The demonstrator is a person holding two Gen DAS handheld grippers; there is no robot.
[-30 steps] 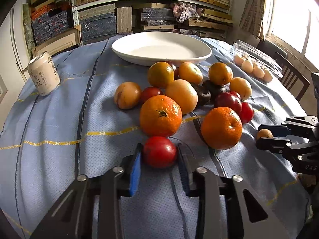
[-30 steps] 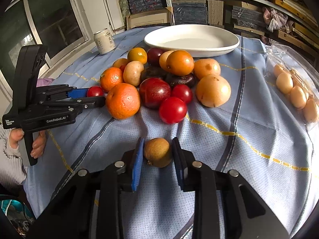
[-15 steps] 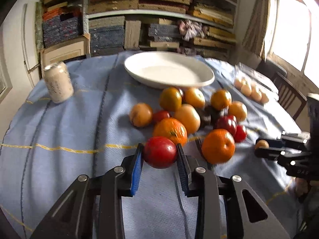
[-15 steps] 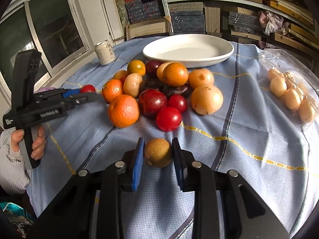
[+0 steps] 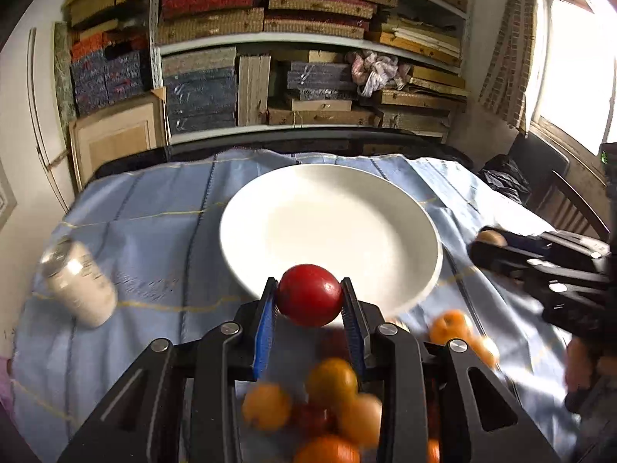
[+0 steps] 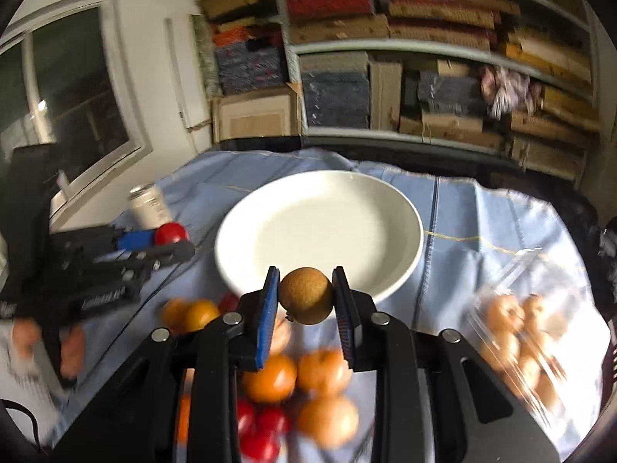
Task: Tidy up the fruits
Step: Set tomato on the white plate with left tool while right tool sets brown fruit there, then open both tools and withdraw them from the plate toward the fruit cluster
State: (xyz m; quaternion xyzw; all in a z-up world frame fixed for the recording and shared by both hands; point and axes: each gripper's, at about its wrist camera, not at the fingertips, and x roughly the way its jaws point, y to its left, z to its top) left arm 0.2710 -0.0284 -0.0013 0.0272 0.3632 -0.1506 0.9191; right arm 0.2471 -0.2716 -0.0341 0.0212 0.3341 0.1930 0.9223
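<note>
Both fruits lifted; pile (image 5: pixel 327 413) blurred.

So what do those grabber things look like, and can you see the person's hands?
Both the left gripper and the right gripper are black angular plastic frames with silver bolts and triangular cut-outs. Their fingers carry ribbed blue pads. The left one's side has white lettering, too blurred to read. A bare hand grips its handle, with a pale sleeve below.
</note>
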